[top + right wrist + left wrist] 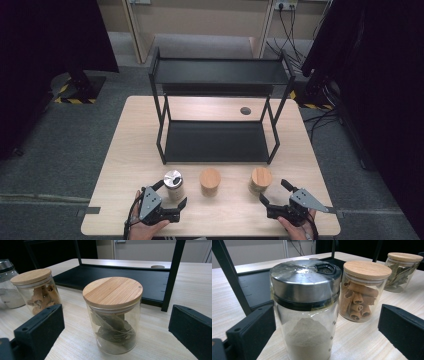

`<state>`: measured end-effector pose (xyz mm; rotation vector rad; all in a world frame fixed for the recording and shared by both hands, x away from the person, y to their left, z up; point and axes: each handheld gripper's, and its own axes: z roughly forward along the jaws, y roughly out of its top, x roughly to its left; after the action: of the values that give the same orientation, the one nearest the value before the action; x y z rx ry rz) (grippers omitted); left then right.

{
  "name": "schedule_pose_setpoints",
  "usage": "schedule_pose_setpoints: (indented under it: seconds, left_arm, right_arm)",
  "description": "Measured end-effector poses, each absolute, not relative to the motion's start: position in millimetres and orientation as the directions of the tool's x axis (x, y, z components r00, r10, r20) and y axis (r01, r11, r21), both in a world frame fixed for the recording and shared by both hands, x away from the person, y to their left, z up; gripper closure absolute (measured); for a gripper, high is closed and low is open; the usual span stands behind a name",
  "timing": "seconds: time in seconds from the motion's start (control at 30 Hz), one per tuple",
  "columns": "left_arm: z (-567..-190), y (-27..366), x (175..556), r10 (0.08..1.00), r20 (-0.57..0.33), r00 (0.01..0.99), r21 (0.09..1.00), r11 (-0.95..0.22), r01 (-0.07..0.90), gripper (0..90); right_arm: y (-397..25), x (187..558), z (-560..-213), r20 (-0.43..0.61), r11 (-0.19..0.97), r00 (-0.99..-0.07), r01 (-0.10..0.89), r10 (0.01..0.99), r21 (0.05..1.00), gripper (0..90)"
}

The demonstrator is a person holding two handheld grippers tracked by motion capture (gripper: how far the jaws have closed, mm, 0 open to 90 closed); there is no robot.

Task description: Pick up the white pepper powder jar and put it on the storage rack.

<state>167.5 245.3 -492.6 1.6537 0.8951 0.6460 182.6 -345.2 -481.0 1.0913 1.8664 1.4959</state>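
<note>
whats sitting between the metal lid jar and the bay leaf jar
The cinnamon stick jar with a wooden lid stands between the metal-lidded jar and the bay leaf jar, apart from both; the high view shows it.

Both hands come in from the bottom edge of the high view, each holding a gripper low over the near part of the desk. The left gripper [172, 195] points forward and slightly to the right, its two black jaws spread wide apart, with its grey plate on top. The right gripper [275, 191] angles forward and to the left, its jaws likewise spread wide. The two grippers are well apart from each other.
</note>
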Motion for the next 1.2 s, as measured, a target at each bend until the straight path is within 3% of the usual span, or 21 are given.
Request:
schedule_pose_setpoints:
  seconds: [1.2]
  left_arm:
    - [-494.7, 242.5, 170.3, 0.845, -0.046, 0.533, 0.964, -0.103, 0.246, 1.6]
  right_arm:
    - [-347.2, 182.5, -481.8, 0.104, 0.061, -0.544, 0.276, 0.832, 0.959, 0.5]
